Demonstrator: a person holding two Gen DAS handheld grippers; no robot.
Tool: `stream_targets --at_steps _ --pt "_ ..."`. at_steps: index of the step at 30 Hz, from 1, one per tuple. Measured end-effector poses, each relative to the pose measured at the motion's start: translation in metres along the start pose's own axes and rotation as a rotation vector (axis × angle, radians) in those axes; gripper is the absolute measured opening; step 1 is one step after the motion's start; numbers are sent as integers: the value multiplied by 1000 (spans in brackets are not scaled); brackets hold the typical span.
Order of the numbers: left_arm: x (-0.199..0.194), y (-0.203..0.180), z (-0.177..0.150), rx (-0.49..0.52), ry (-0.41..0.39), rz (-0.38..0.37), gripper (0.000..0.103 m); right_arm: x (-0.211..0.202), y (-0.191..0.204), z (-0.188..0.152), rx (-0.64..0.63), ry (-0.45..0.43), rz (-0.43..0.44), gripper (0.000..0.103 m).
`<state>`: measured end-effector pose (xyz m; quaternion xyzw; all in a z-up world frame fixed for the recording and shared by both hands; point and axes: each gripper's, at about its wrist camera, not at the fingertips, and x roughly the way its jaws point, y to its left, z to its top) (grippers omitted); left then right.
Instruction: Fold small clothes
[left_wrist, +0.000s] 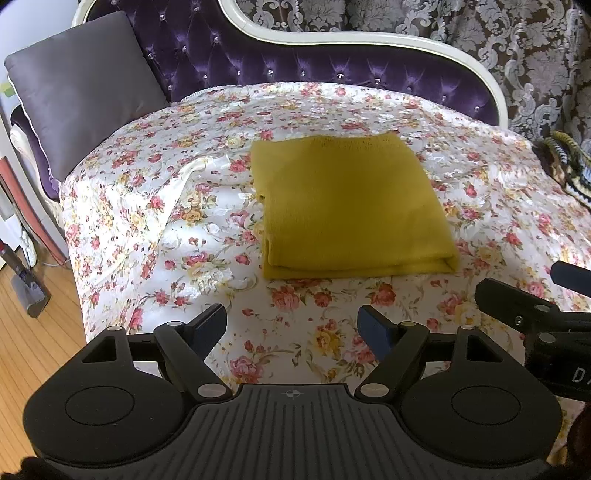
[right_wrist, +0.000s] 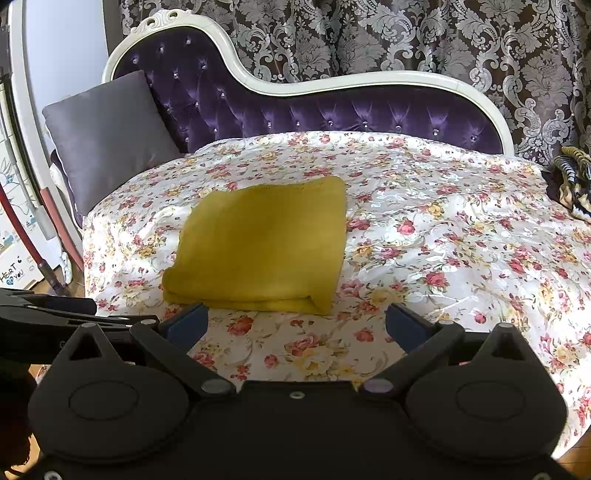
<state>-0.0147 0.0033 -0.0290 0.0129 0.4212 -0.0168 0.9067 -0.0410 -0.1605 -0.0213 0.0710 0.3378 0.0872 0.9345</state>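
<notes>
A mustard-yellow knit garment (left_wrist: 351, 206) lies folded into a neat rectangle on the floral bedspread (left_wrist: 147, 221); it also shows in the right wrist view (right_wrist: 262, 247). My left gripper (left_wrist: 291, 325) is open and empty, held just short of the garment's near edge. My right gripper (right_wrist: 295, 321) is open and empty, also just in front of the garment's near folded edge. The right gripper's arm (left_wrist: 535, 314) shows at the right edge of the left wrist view.
A grey cushion (left_wrist: 81, 88) leans at the left end of the purple tufted chaise back (left_wrist: 295, 62). A dark striped cloth (right_wrist: 572, 184) lies at the far right. Patterned curtains (right_wrist: 406, 37) hang behind. Wood floor (left_wrist: 33, 332) lies to the left.
</notes>
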Motion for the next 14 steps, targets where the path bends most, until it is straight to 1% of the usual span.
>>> stream_targets --at_steps 14 --pt "1 0 0 -1 3 -4 77 2 3 0 -3 3 3 102"
